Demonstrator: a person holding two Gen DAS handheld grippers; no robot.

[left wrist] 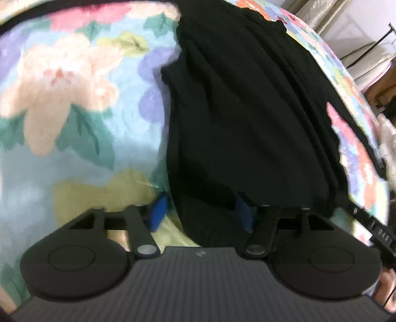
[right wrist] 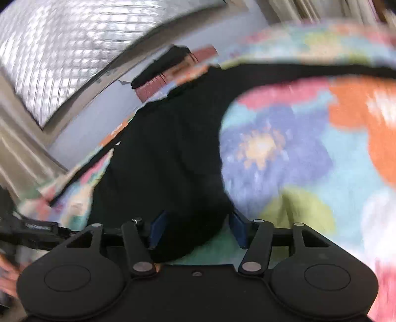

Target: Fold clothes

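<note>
We see a soft, wrinkled black garment [left wrist: 247, 111] running up mid-frame over a fuzzy floral blanket [left wrist: 74, 99]. Our left claw [left wrist: 201, 210] and right claw [right wrist: 198, 225] gape wide, blue pads [left wrist: 158, 210] straddling its near edge, gripping nothing.

A floral bedspread [left wrist: 74, 99] in pastel blue, peach, green and lilac fills most of both views (its big blossoms blurred by motion). At the upper left of the right wrist view a bright window [right wrist: 57, 49] with a fine grid pattern glows white, framed by a pale wall [right wrist: 104, 109]. Beige curtains [left wrist: 319, 12] hang at the upper right of the left wrist view.
</note>
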